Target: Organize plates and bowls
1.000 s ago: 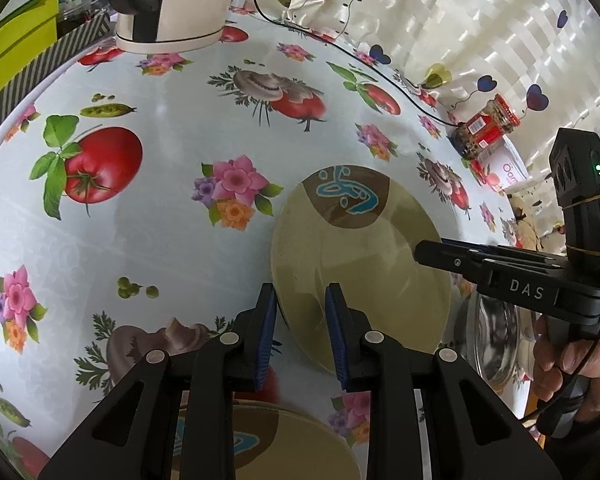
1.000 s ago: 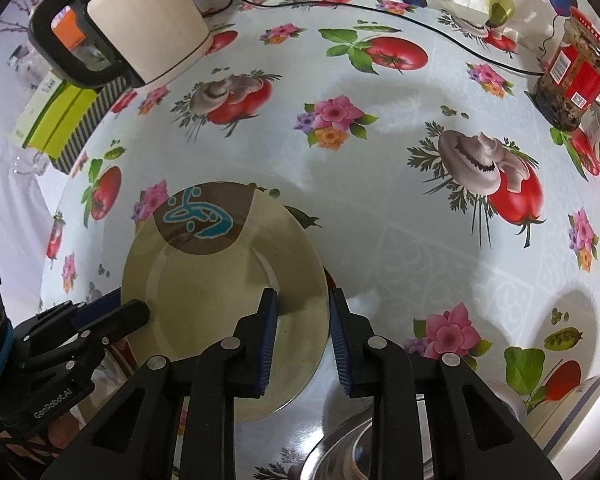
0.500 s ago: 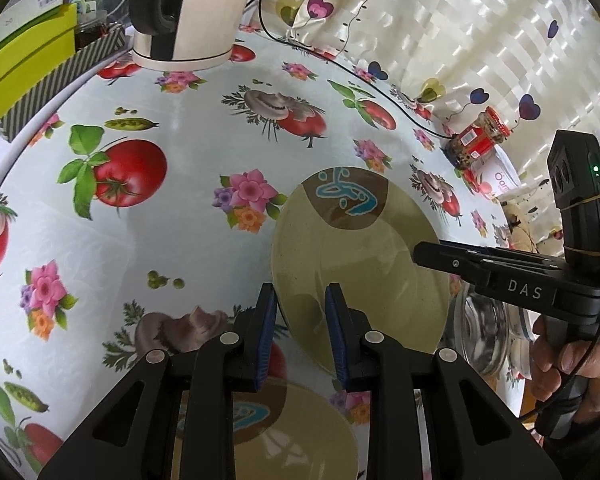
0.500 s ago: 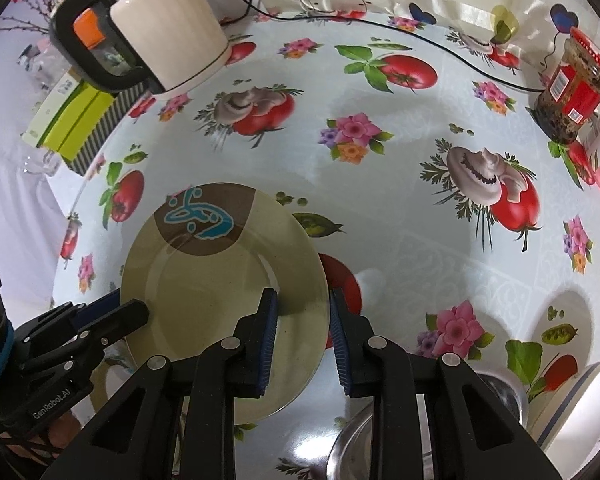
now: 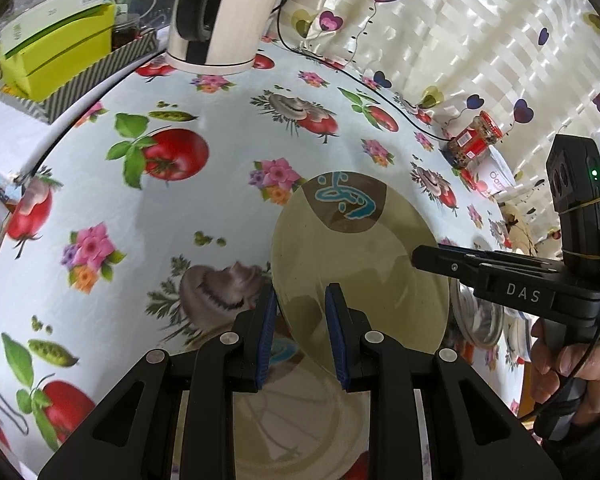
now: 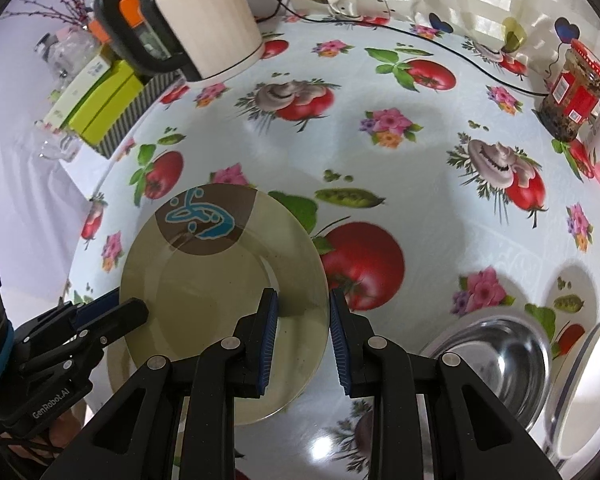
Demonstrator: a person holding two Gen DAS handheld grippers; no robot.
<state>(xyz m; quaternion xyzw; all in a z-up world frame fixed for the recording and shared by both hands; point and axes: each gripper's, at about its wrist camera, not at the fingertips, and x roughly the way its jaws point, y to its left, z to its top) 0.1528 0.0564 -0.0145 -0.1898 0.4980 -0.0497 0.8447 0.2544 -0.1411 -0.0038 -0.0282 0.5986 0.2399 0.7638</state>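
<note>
An olive plate point(image 5: 360, 264) with a brown patch and a blue design hangs above the flowered tablecloth, held at two sides. My left gripper point(image 5: 300, 308) is shut on the plate's near rim, and shows at the plate's left edge in the right wrist view point(image 6: 136, 312). My right gripper point(image 6: 302, 308) is shut on the plate point(image 6: 220, 280) at its right rim; its tip also shows in the left wrist view point(image 5: 420, 258). A second plate of the same pattern point(image 5: 300, 412) lies on the table under the held one.
A steel bowl point(image 6: 496, 356) and a white blue-rimmed dish point(image 6: 588, 392) sit at the right. At the back stand a cream kettle point(image 6: 204, 32), a green box point(image 5: 56, 52) and a red-lidded jar point(image 6: 576, 96). A black cable runs along the curtain.
Both grippers have risen together with the olive plate, so the table looks farther off. More of the second plate underneath now shows.
</note>
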